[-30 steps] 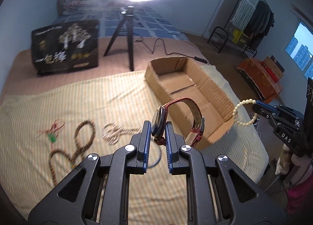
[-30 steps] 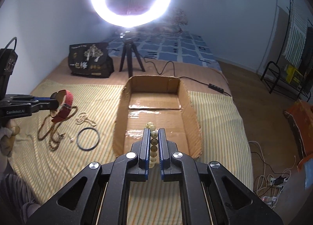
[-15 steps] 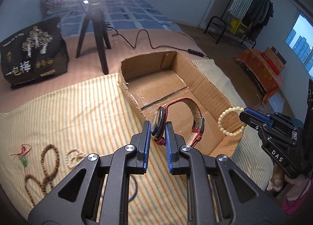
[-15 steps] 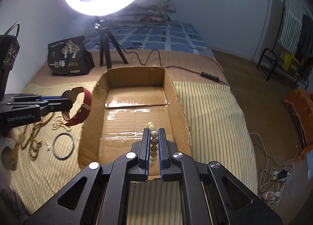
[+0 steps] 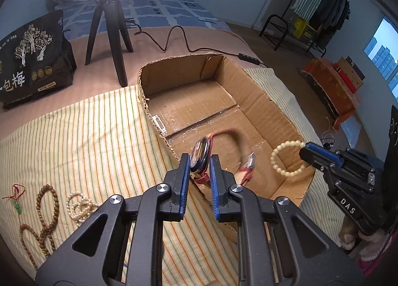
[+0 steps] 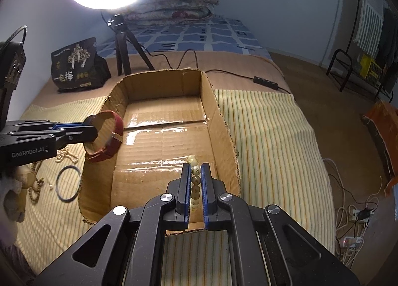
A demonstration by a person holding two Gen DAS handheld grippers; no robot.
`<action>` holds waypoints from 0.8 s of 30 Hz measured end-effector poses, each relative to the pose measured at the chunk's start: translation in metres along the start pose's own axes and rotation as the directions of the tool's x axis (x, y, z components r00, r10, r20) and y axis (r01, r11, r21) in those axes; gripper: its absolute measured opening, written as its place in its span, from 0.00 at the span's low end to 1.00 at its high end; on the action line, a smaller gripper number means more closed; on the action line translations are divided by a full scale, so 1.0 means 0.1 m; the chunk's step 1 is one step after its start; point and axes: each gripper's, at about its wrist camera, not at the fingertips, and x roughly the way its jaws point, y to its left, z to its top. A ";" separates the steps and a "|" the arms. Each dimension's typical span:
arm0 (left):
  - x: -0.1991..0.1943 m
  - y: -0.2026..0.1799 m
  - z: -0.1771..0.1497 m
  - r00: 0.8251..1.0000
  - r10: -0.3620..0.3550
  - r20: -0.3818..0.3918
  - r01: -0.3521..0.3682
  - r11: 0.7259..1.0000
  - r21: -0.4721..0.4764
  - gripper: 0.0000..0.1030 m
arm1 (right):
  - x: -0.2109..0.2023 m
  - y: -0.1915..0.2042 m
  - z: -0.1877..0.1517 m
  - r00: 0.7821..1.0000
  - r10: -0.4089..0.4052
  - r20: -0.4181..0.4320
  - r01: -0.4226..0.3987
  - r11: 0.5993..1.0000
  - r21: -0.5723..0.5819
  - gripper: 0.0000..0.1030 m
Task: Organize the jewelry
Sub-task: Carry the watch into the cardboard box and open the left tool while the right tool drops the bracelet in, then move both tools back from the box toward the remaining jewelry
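A: What is held by the left gripper (image 5: 198, 161)?

B: A watch (image 5: 201, 155) is seen between its blue pads, gripped at the case. The jaws look slightly parted and the red strap is blurred beyond the tips, so it cannot be told whether the grip is firm or just being let go. A bead bracelet (image 6: 194, 181) is clamped edge-on in the right gripper (image 6: 194, 173), whose jaws are nearly closed on it.

A: Where is the box (image 5: 276, 109) relative to the tools?

B: It lies directly ahead of and under both sets of tips. The watch is hung just inside the near left wall; the bracelet is held over the floor by the near right corner. Nothing is seen on the box floor yet.

A: How should the drop be done well?

B: Each piece should probably be lowered close to the cardboard before the jaws are opened, so that neither is bounced out or tangled with the other. The two should be set apart.

A: And the rest?

B: Left of the box, on the striped cloth (image 5: 82, 137), brown beads (image 5: 47, 214), pearls (image 5: 78, 207), a red-cord pendant (image 5: 17, 201) and a dark ring (image 6: 68, 183) are left to be collected.
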 end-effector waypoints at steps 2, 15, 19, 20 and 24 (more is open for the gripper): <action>-0.01 0.00 0.01 1.000 -0.002 0.001 0.002 1.000 -0.002 0.17 | 0.00 0.00 -0.01 1.000 0.004 -0.005 -0.004 1.000 0.003 0.06; -0.33 0.04 -0.04 0.999 0.010 0.045 -0.010 1.000 -0.002 0.23 | -0.22 0.06 -0.01 0.999 -0.020 0.035 0.020 1.000 0.012 0.41; -0.47 0.06 -0.06 0.998 0.021 0.063 -0.021 1.000 0.000 0.23 | -0.29 0.11 -0.01 0.999 -0.020 0.041 0.020 1.000 0.004 0.41; -0.51 0.07 -0.07 0.997 0.023 0.068 -0.023 1.000 0.000 0.23 | -0.32 0.13 -0.01 0.999 -0.021 0.044 0.021 1.000 0.000 0.41; -0.67 0.12 -0.09 0.996 0.031 0.088 -0.031 1.000 -0.006 0.23 | -0.43 0.19 -0.01 0.998 -0.020 0.060 0.021 1.000 -0.009 0.41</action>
